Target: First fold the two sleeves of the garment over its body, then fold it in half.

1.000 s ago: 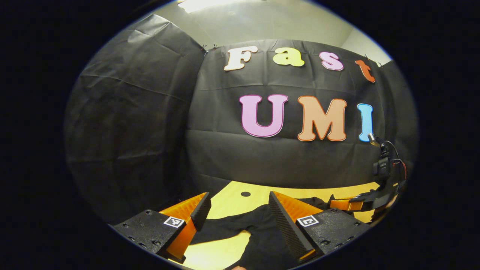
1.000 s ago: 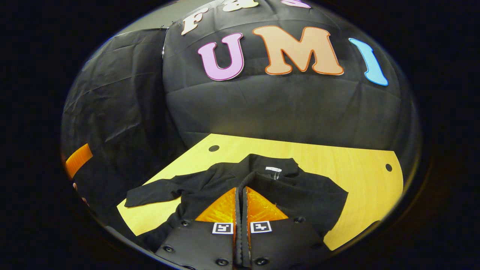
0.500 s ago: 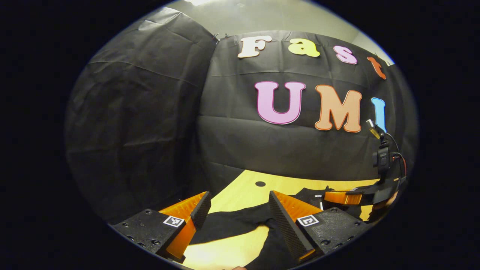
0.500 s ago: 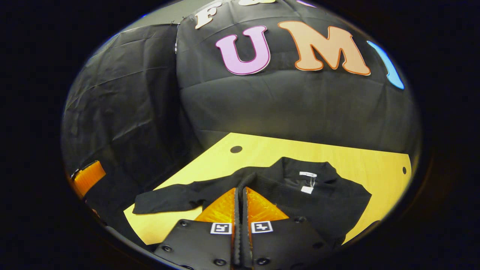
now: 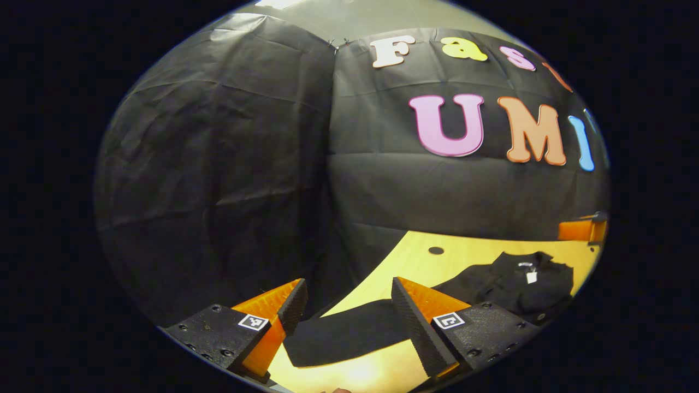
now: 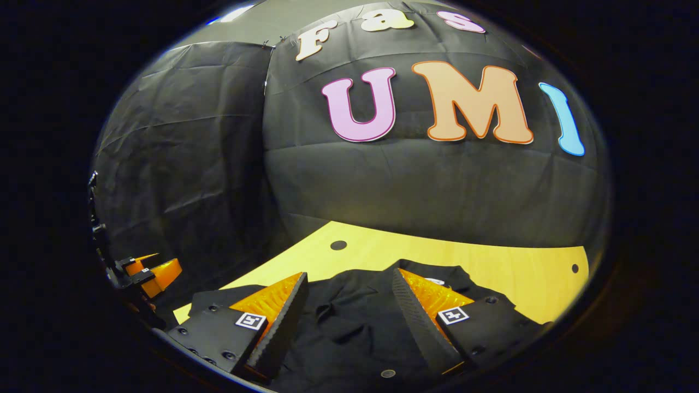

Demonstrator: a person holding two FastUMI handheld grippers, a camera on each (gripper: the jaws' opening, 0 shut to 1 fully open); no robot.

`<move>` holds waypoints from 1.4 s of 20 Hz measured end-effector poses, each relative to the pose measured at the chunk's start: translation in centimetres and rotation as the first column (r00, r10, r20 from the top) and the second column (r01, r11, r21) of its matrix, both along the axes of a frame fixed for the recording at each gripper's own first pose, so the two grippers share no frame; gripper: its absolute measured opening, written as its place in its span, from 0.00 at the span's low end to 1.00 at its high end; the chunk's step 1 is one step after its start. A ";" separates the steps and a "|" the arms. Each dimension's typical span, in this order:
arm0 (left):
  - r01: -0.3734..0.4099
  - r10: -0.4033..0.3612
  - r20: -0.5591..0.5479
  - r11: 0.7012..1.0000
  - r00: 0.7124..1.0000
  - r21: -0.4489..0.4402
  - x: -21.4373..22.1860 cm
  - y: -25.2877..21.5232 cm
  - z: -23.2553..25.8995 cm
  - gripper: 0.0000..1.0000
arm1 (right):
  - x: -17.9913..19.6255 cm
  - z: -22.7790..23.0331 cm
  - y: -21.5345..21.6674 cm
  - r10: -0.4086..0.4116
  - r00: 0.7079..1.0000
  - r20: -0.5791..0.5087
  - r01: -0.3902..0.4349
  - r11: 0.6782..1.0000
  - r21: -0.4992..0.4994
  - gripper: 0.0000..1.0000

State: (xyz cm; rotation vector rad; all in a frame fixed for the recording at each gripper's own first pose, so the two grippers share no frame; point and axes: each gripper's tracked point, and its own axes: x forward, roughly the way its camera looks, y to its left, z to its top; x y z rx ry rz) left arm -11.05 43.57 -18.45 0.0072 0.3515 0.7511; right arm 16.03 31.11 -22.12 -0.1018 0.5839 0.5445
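Bench (image 6: 491,262): yellow wood under the black cloth wall.
Garment (image 6: 349,322): black, lying flat on the bench, white tag at its collar (image 5: 527,273).
Sleeve (image 5: 344,338): stretched out flat away from the garment's body.
Left gripper (image 5: 349,305): fingers apart over the sleeve.
Right gripper (image 6: 349,300): fingers apart above the garment's body.

I see my right gripper (image 6: 349,305) with its fingers spread wide, nothing between them, poised over the body of the black garment (image 6: 349,327) lying on the yellow wooden table (image 6: 491,262). At the far left edge my left gripper (image 6: 147,270) hangs beside the table, well apart from the cloth.
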 end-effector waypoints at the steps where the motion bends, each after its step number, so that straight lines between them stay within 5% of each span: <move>1: -0.016 0.016 -0.025 1.000 1.000 -0.002 -0.6 0.7 -1.2 0.92 | -0.1 -0.1 -0.7 -0.010 1.000 0.004 0.010 1.000 -0.016 0.98; 13: -0.166 0.120 -0.256 0.972 0.959 -0.169 -5.3 3.6 -13.0 0.93 | -2.0 -1.3 -3.9 -0.068 0.997 -0.021 0.066 0.993 -0.098 0.98; 20: -0.240 0.158 -0.309 0.937 0.938 -0.252 -5.2 3.7 -17.3 0.93 | -1.7 -1.1 -5.0 -0.091 0.996 -0.017 0.088 0.989 -0.117 0.98; 24: -0.199 0.131 -0.251 0.942 0.959 -0.269 -4.8 3.7 -17.2 0.93 | -1.7 -0.5 -6.4 -0.115 0.993 -0.004 0.114 0.986 -0.123 0.98; 28: -0.150 0.067 -0.300 0.954 0.952 -0.261 -2.6 2.2 -18.3 0.25 | -2.4 -0.7 -7.8 -0.138 0.990 -0.023 0.135 0.985 -0.108 0.98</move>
